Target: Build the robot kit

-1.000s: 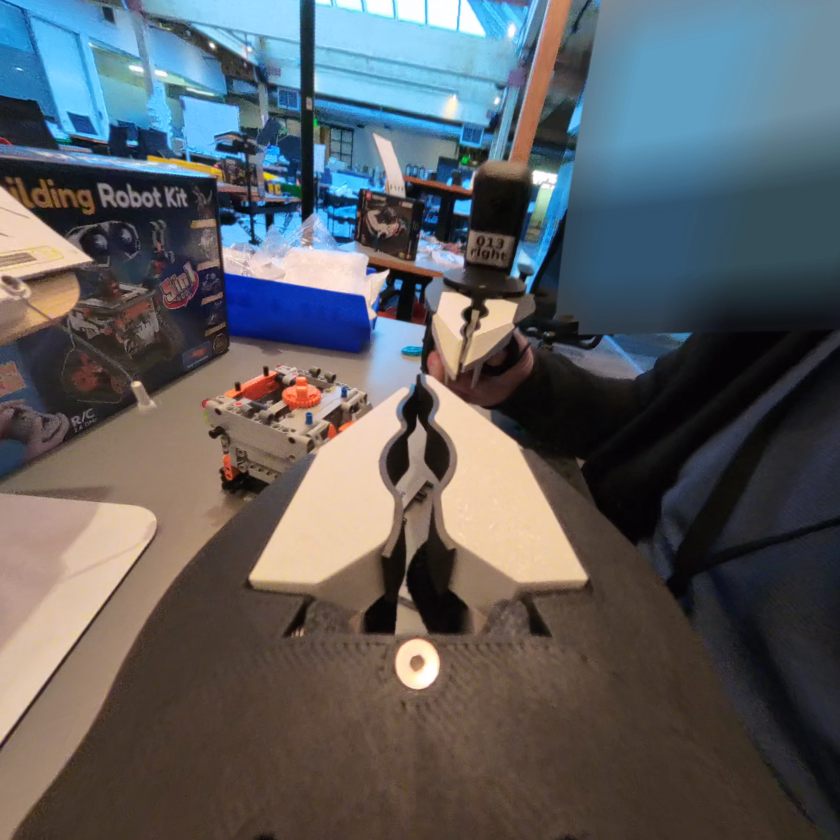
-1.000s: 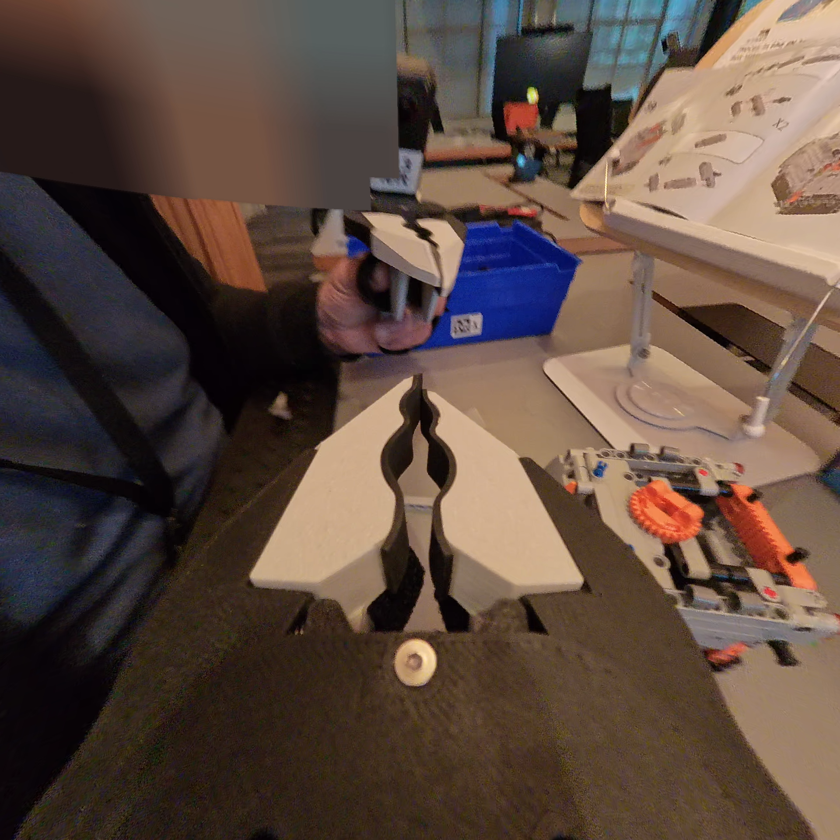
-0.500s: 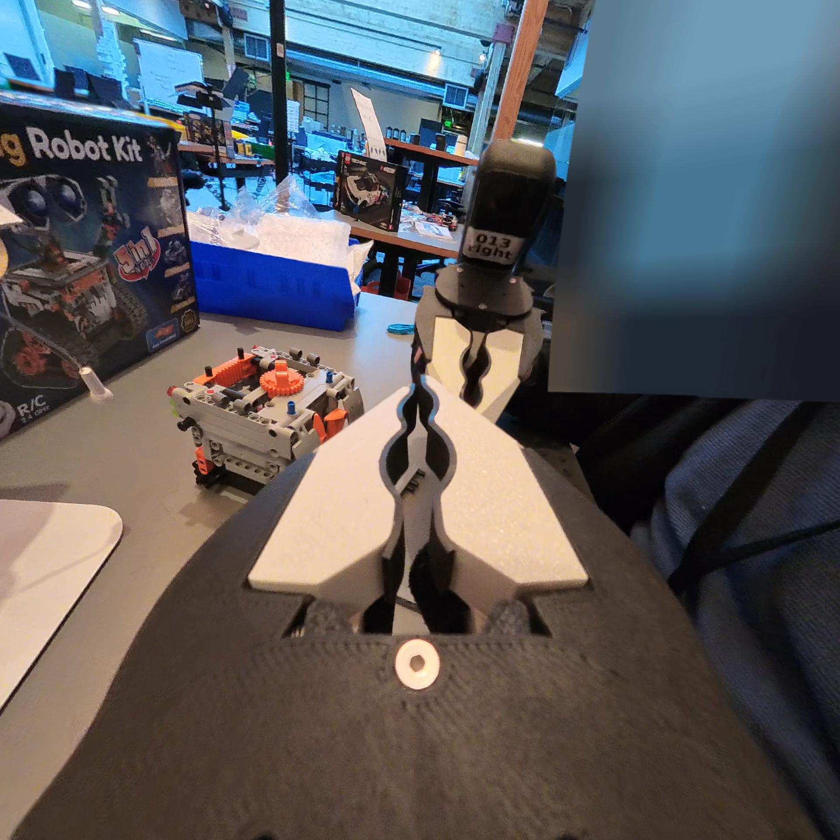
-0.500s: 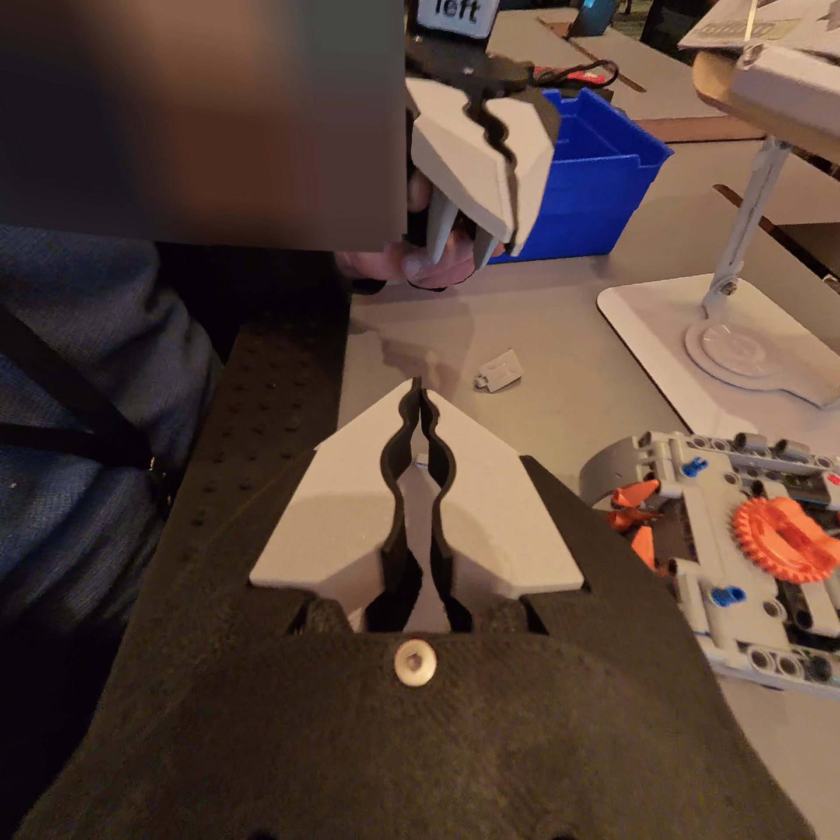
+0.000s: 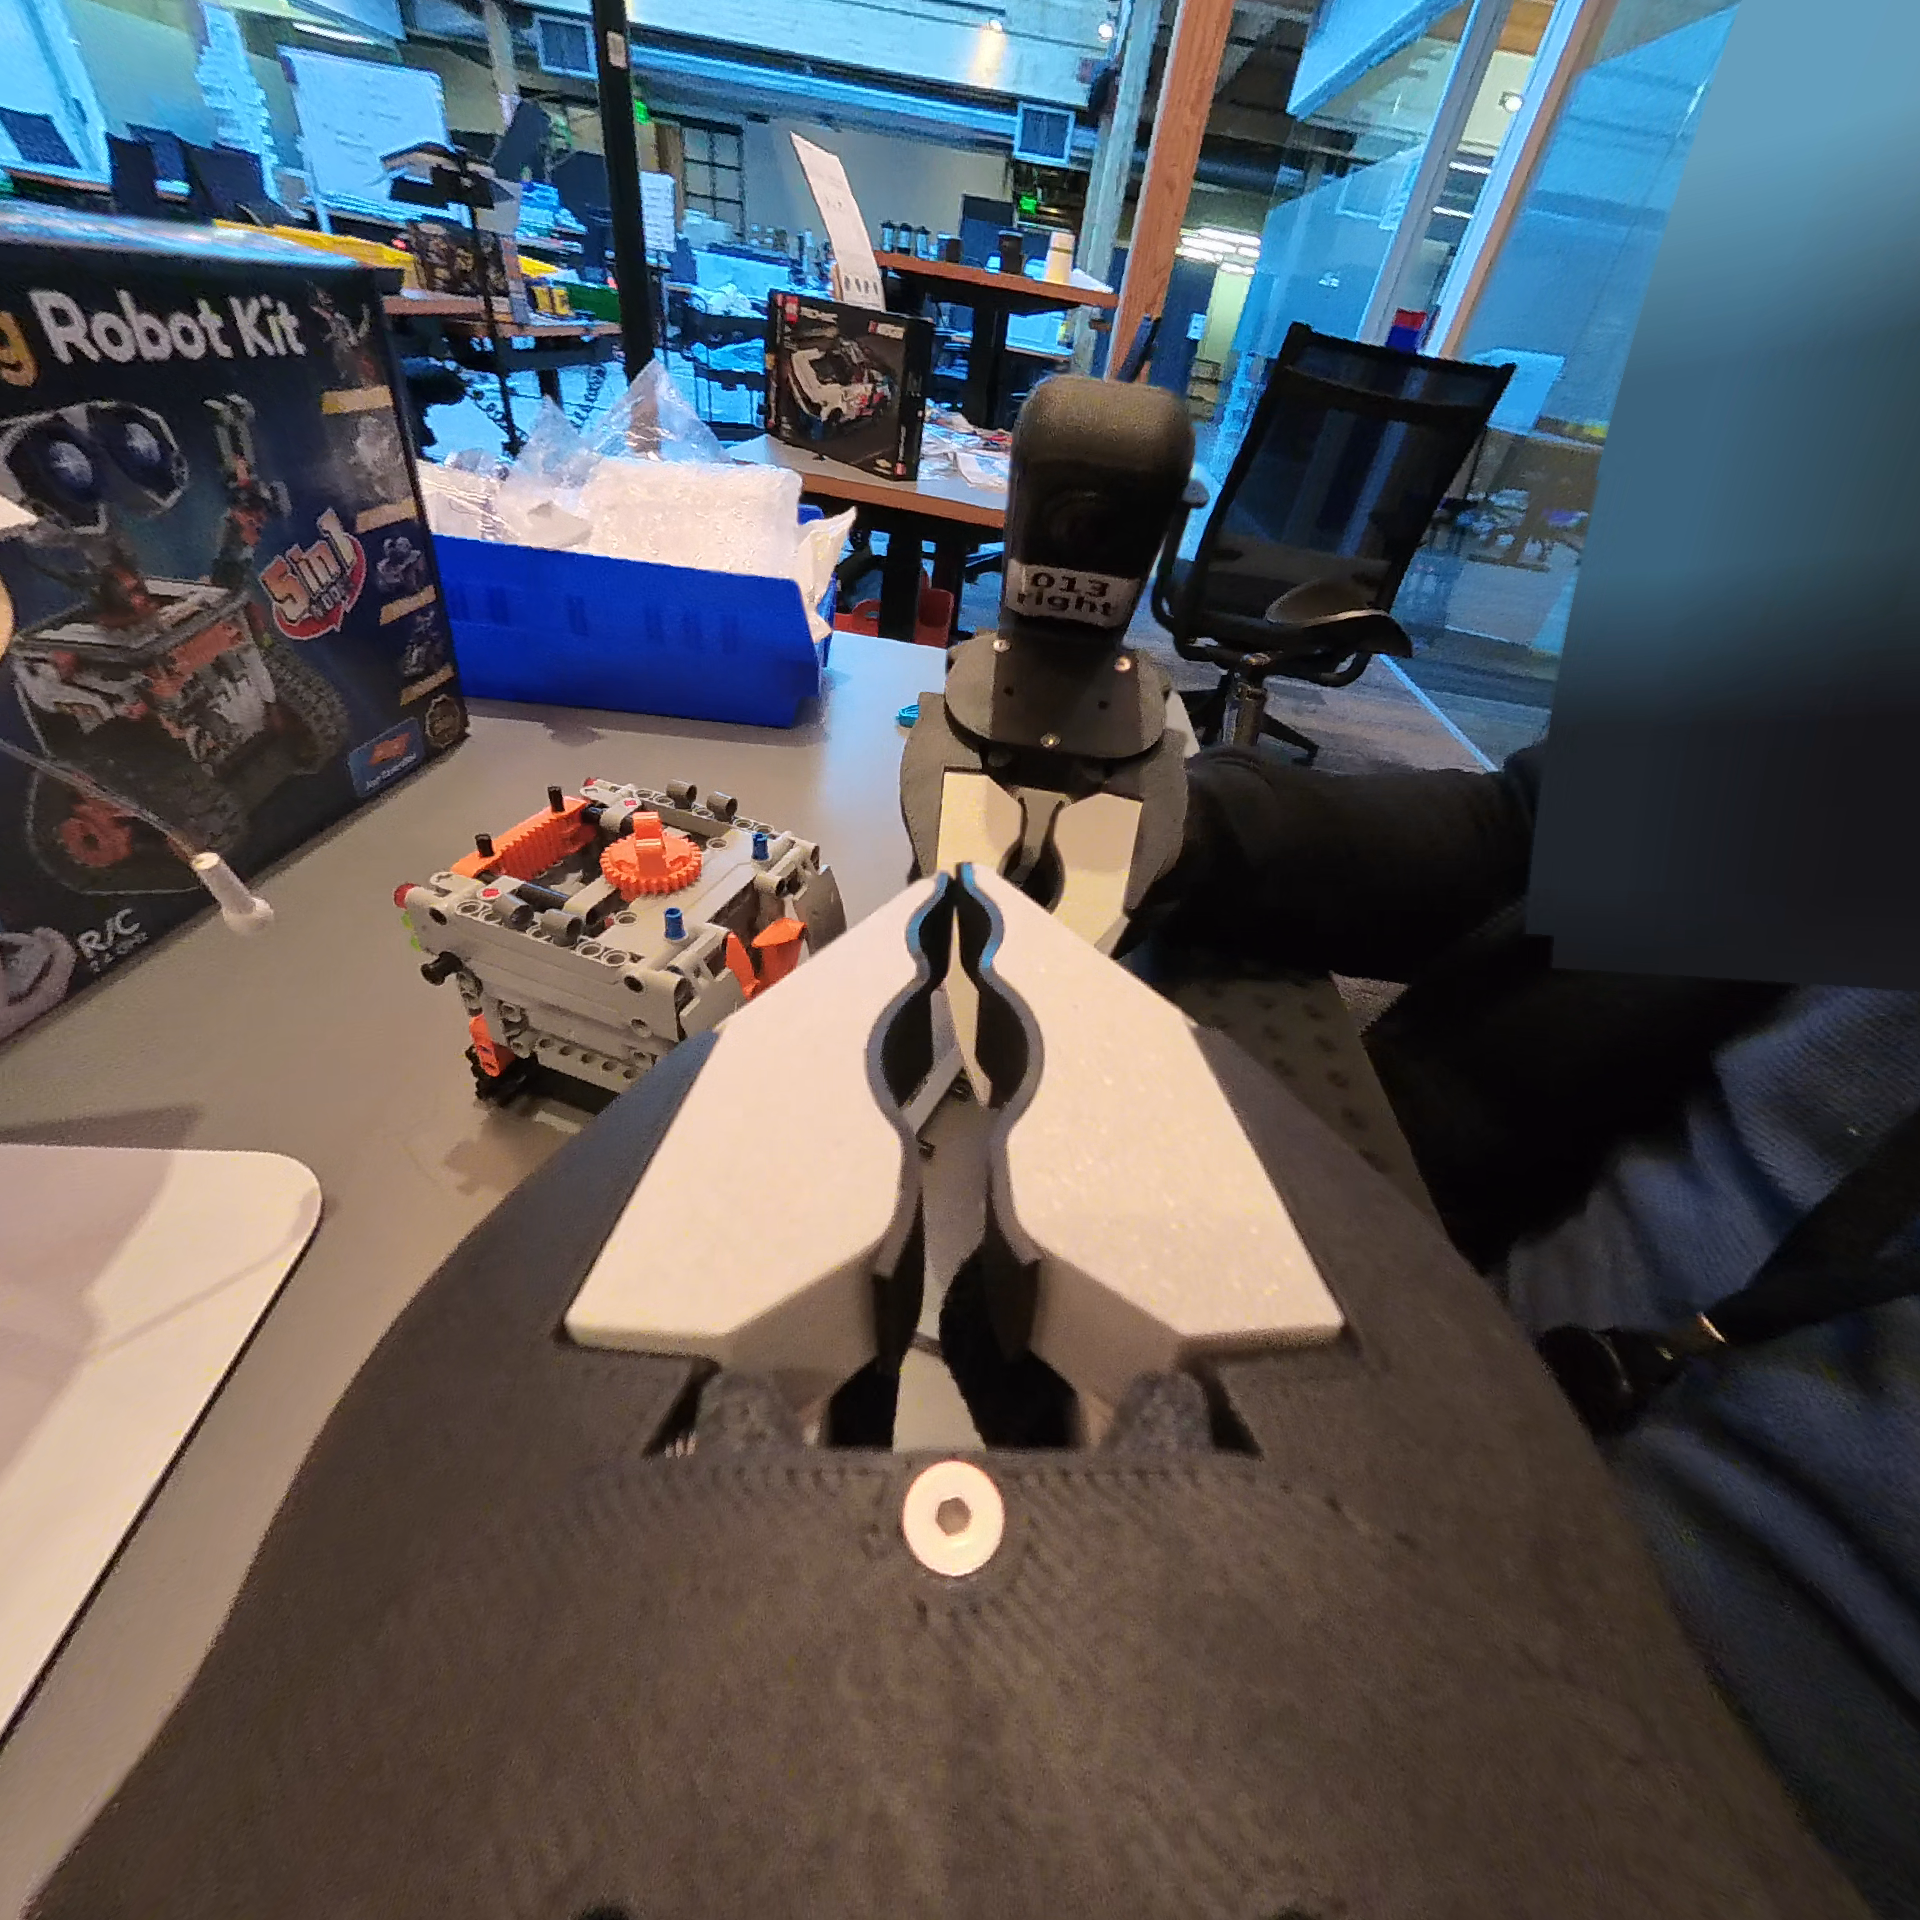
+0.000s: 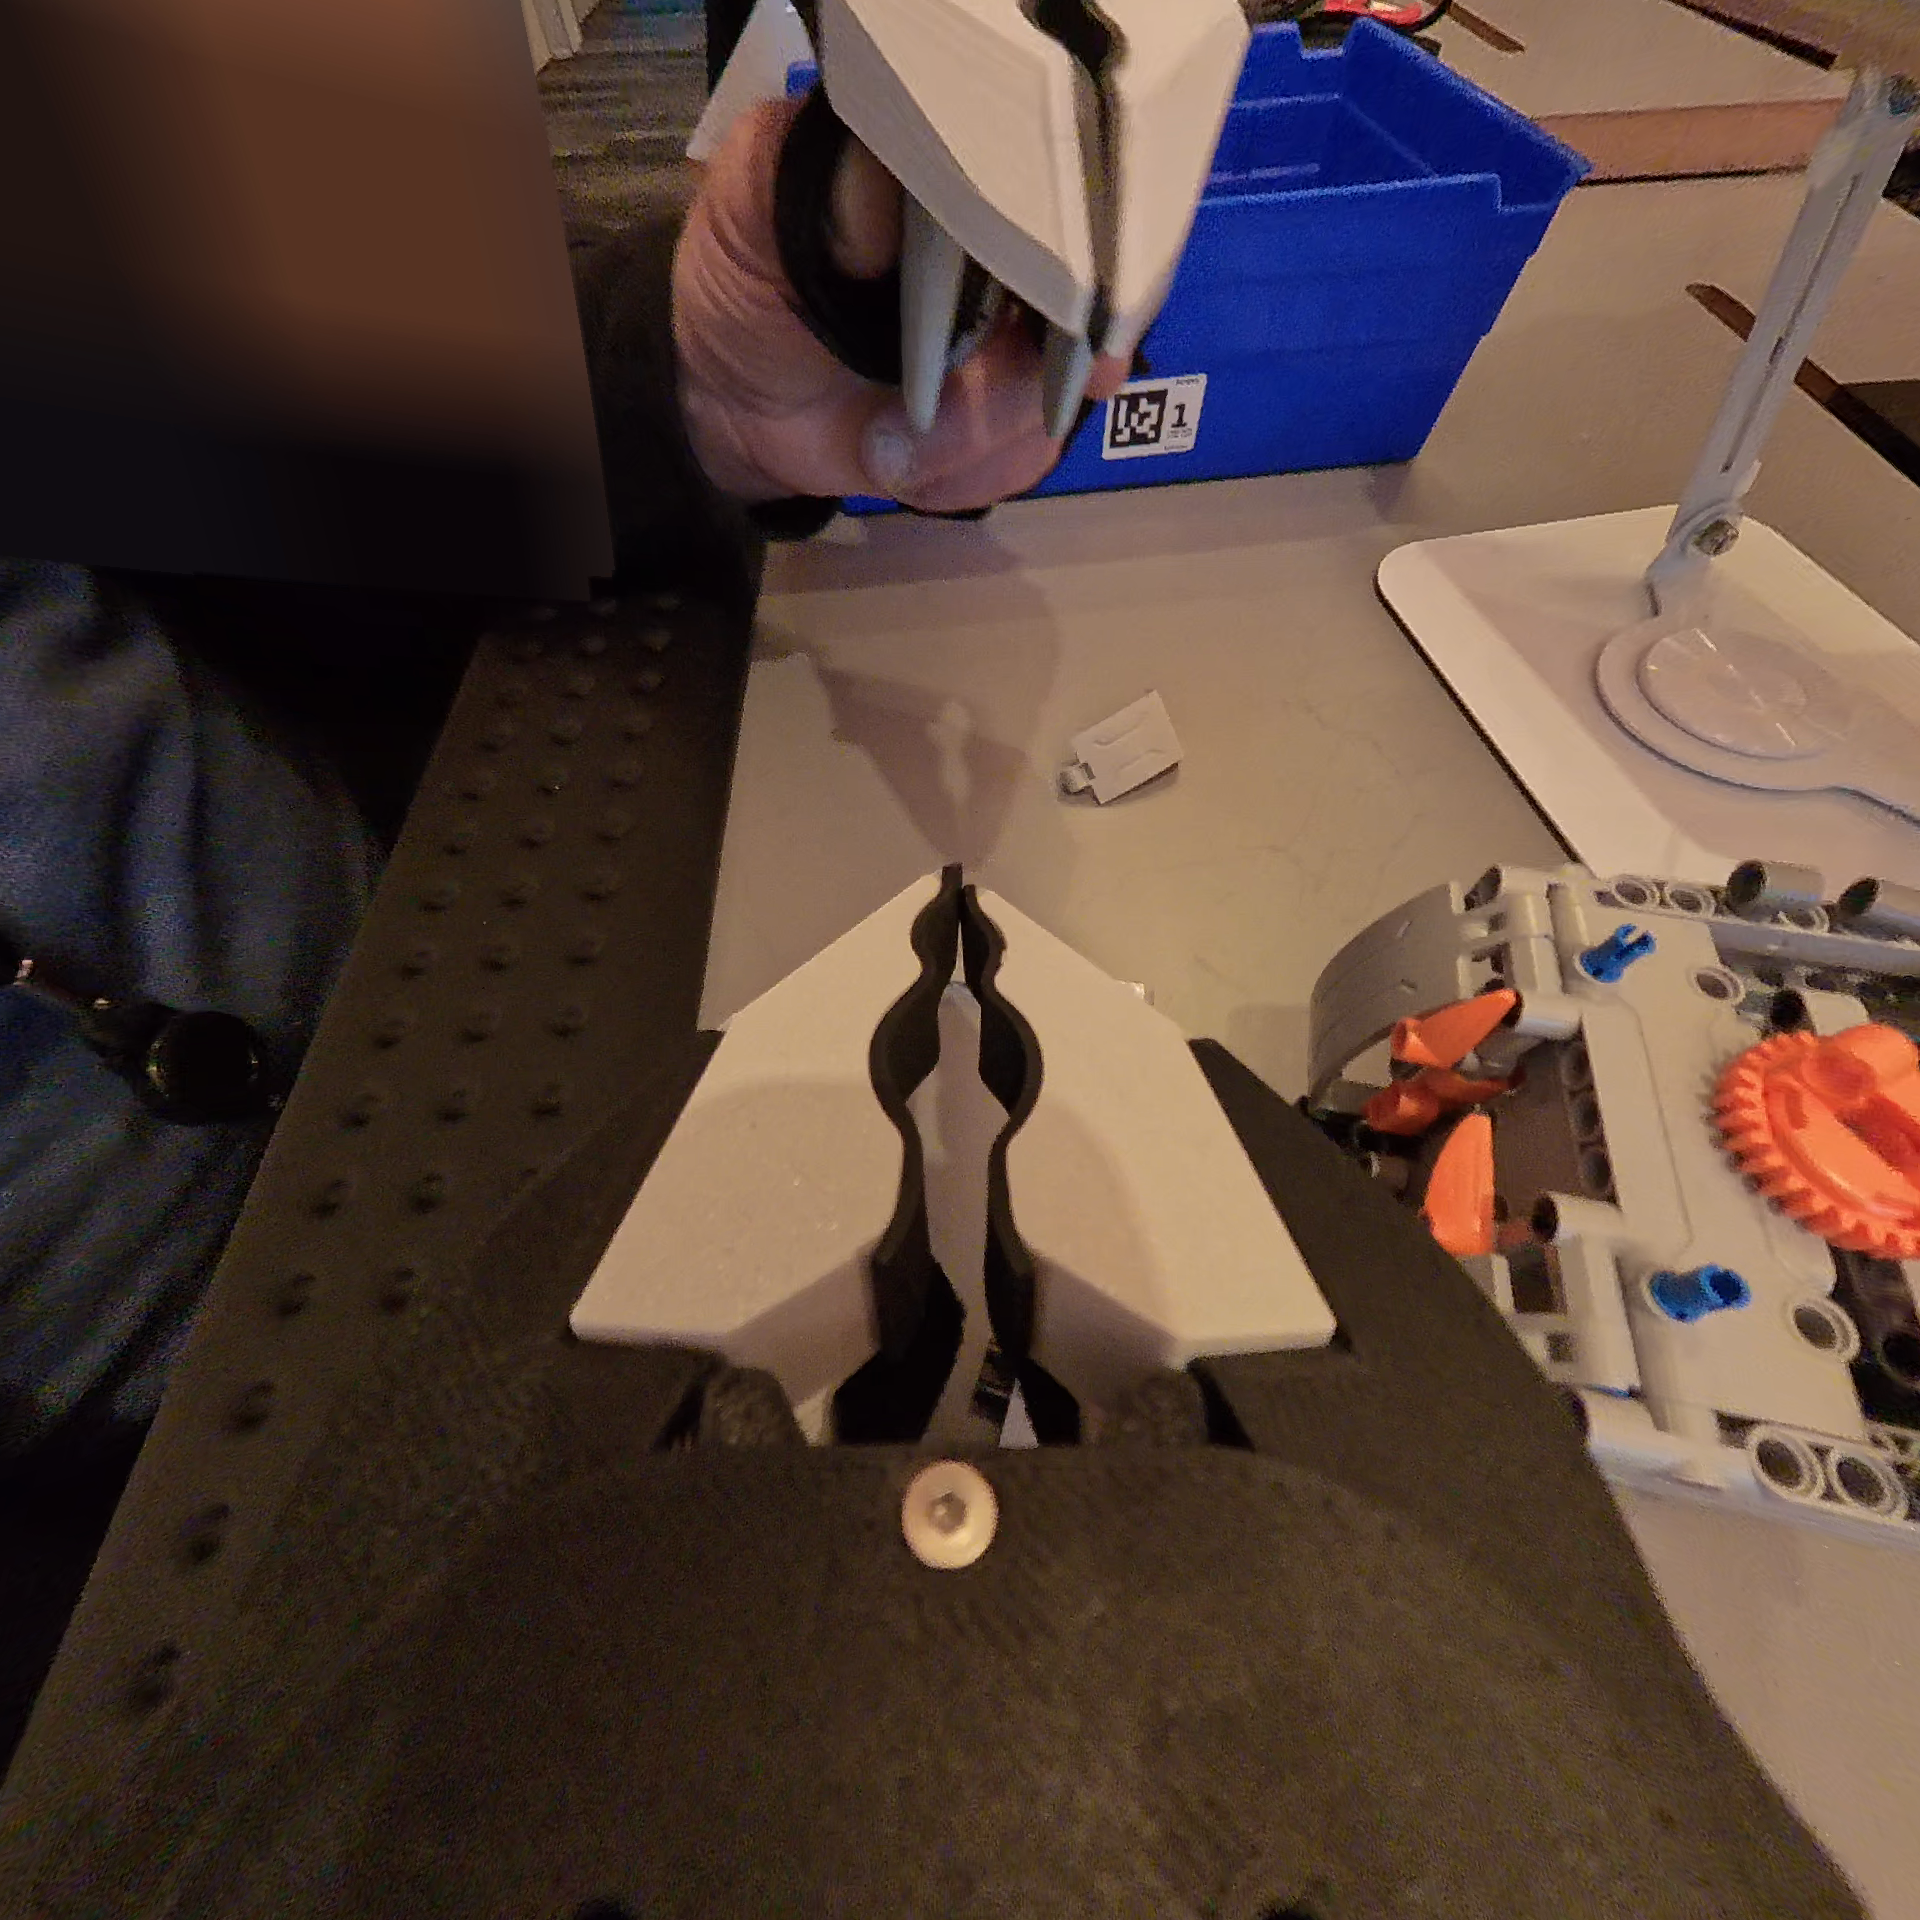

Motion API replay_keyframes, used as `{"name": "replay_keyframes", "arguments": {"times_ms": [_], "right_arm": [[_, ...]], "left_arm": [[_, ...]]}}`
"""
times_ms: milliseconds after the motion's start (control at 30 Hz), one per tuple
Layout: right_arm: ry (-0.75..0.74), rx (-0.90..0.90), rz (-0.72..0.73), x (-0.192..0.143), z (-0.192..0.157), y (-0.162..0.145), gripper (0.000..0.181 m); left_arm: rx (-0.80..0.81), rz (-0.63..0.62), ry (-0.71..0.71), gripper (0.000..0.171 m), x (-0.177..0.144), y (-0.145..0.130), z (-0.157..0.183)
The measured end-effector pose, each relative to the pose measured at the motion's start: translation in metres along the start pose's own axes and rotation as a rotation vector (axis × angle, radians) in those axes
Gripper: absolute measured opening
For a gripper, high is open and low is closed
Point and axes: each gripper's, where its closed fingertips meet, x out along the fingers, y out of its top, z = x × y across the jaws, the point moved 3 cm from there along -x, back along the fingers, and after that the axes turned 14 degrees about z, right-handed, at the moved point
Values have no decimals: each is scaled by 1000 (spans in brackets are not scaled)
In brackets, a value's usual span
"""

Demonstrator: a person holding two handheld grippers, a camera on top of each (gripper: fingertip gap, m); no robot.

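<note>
My left gripper (image 5: 956,883) is shut and empty, held above the table's near edge. Just beyond its tips stands my right gripper (image 5: 1039,862), tips angled down. A grey, orange and blue brick model (image 5: 623,935) sits on the grey table to the left. In the right wrist view my right gripper (image 6: 956,883) is shut and empty, low over the table. A small grey brick piece (image 6: 1122,748) lies just ahead of it. The brick model (image 6: 1662,1195) is at its right. The left gripper (image 6: 1096,322), held in a hand, hangs above, jaws together.
A blue bin (image 5: 623,644) with plastic bags and a dark kit box (image 5: 208,571) stand at the back left. A white stand base (image 6: 1662,675) lies beyond the model. A black studded mat (image 6: 468,935) covers the table edge. A person sits close by. About 9 cm separates my left fingertips from my right.
Both grippers have come closer to each other. The right gripper tipped down toward the table, and the small grey piece came into its view. Both stayed shut.
</note>
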Motion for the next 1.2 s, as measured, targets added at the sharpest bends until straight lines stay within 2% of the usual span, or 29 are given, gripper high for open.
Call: {"name": "replay_keyframes", "arguments": {"times_ms": [167,333,500,633,767,900,967,1067,1133,1200], "right_arm": [[-14,17,-7,-3,3,-5,0],[-17,-8,-25,2,0,-8,0],[-18,-15,-52,6,0,-13,8],[-21,-20,-65,9,-2,-14,16],[-37,-63,-84,10,-3,-14,23],[-104,-176,-86,7,-6,-1,20],[-104,-220,-57,7,-29,16,18],[-27,-242,-12,14,-98,31,18],[55,-270,-22,25,-157,29,19],[122,-282,-56,42,-207,15,21]], "left_arm": [[13,-49,55,0,-14,1,15],[57,-88,161,0,-42,-7,41],[97,-199,318,8,-69,-37,41],[125,-223,398,18,-82,-51,46],[180,-224,465,19,-92,-68,46],[241,-161,492,14,-96,-55,52],[234,-230,517,19,-102,-67,53],[335,-349,590,17,-120,-83,53],[368,-325,600,10,-121,-81,54],[405,-413,626,10,-119,-90,49]]}}
